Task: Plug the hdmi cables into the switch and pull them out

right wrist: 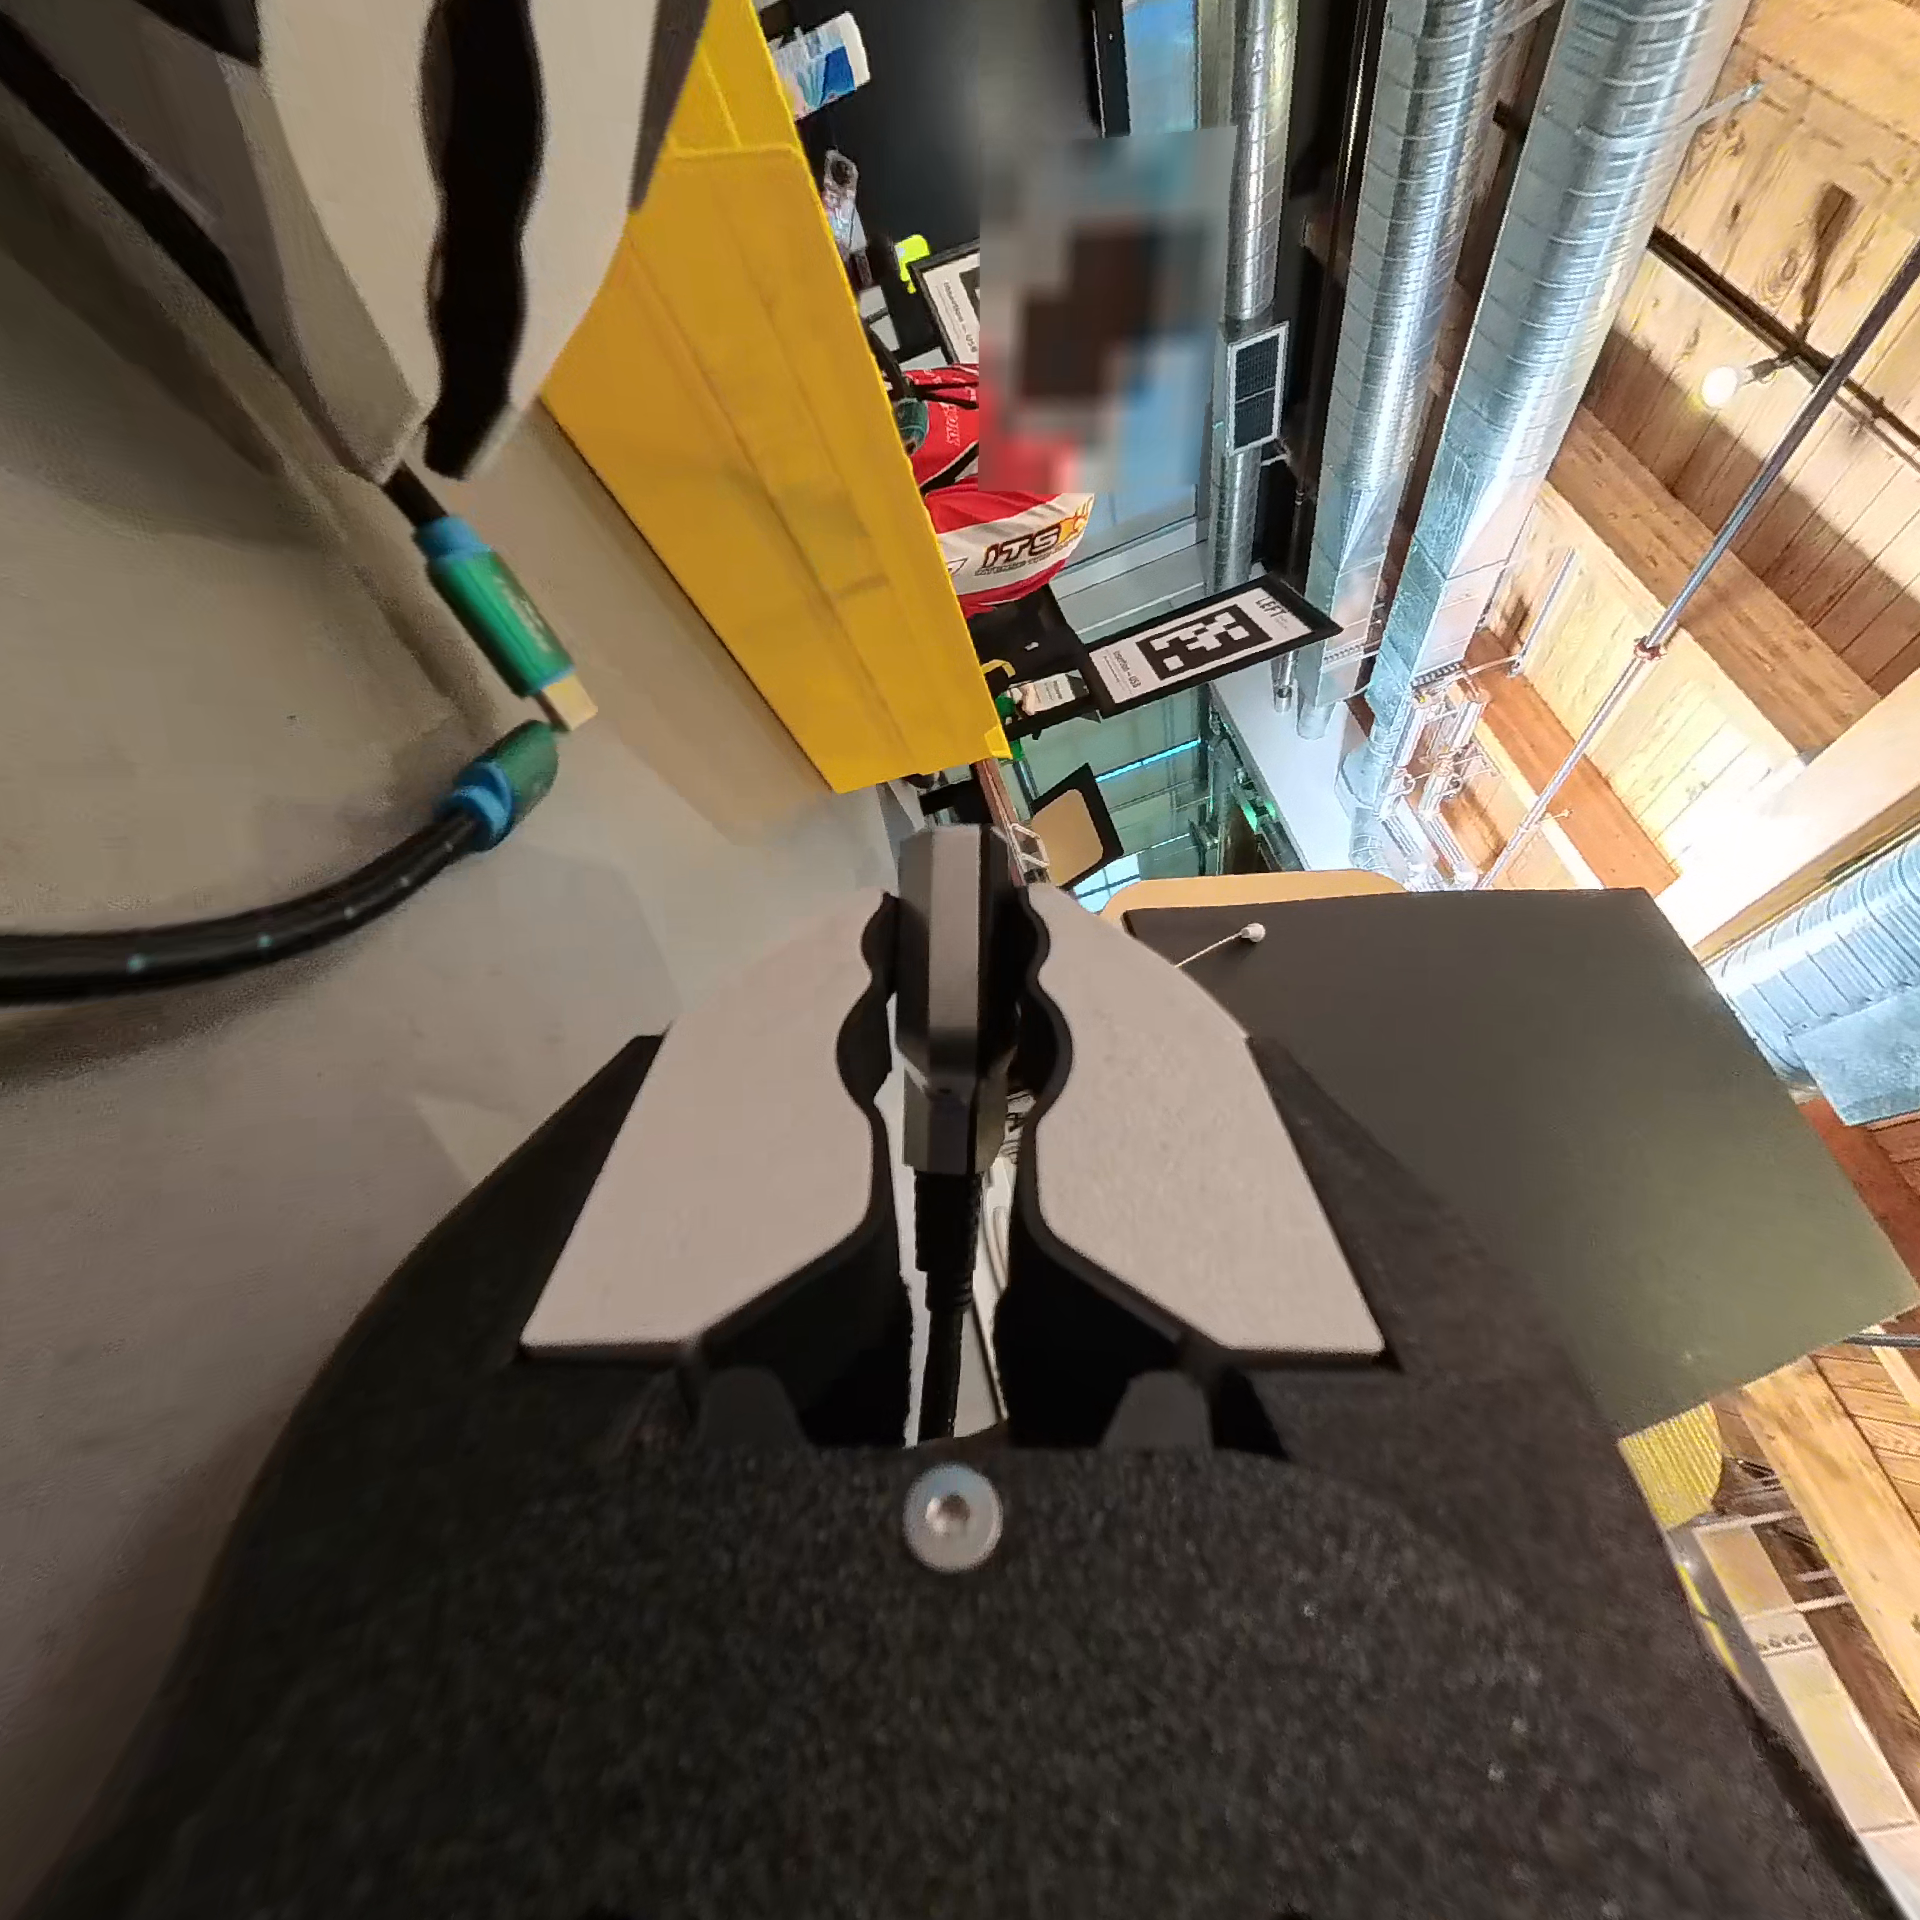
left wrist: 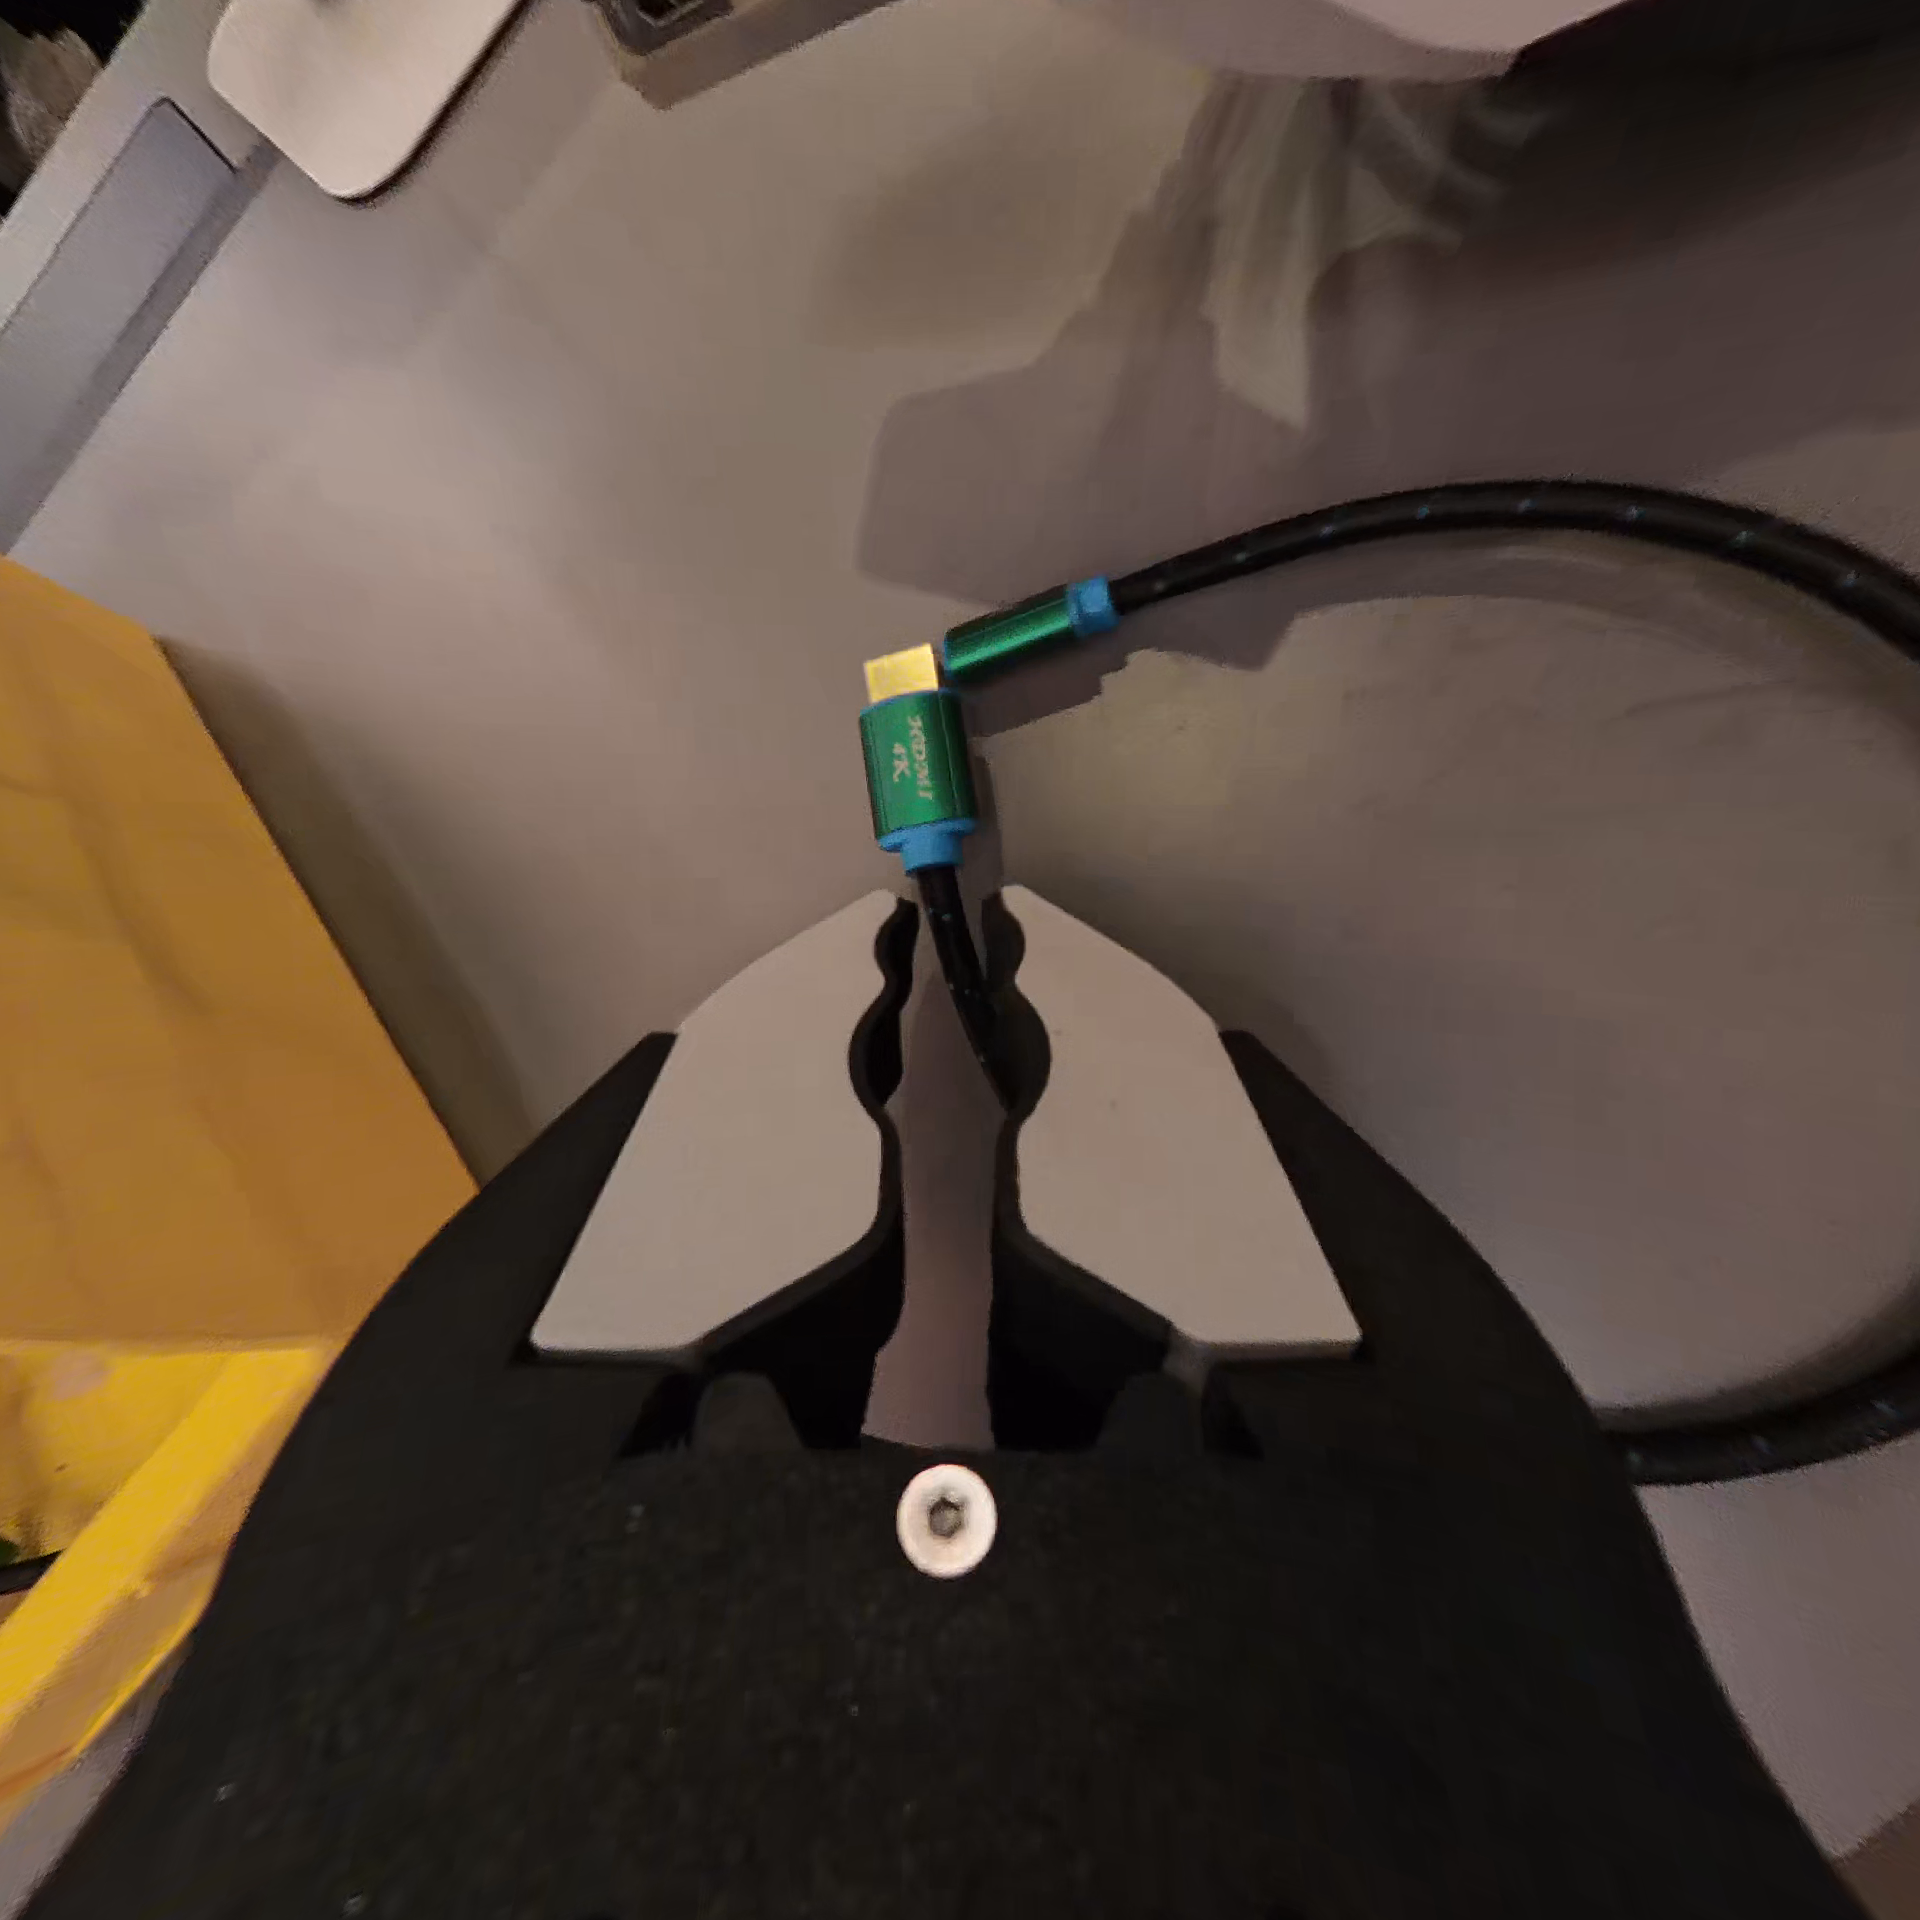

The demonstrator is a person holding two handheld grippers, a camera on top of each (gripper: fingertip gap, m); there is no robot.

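The left gripper [left wrist: 951, 914] pinches the black braided cable [left wrist: 961, 971] just behind its green metal HDMI plug with gold tip [left wrist: 920, 774], which touches a second green plug [left wrist: 1023, 629] lying on the grey table [left wrist: 520, 623]. The right gripper [right wrist: 956, 914] is clamped narrowly on the slim black switch [right wrist: 951, 997]. Advice: square the gold tip to the port before pushing.

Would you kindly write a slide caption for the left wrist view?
Left hand-held gripper pinching a braided HDMI cable behind its green plug, whose gold tip meets a second green plug.
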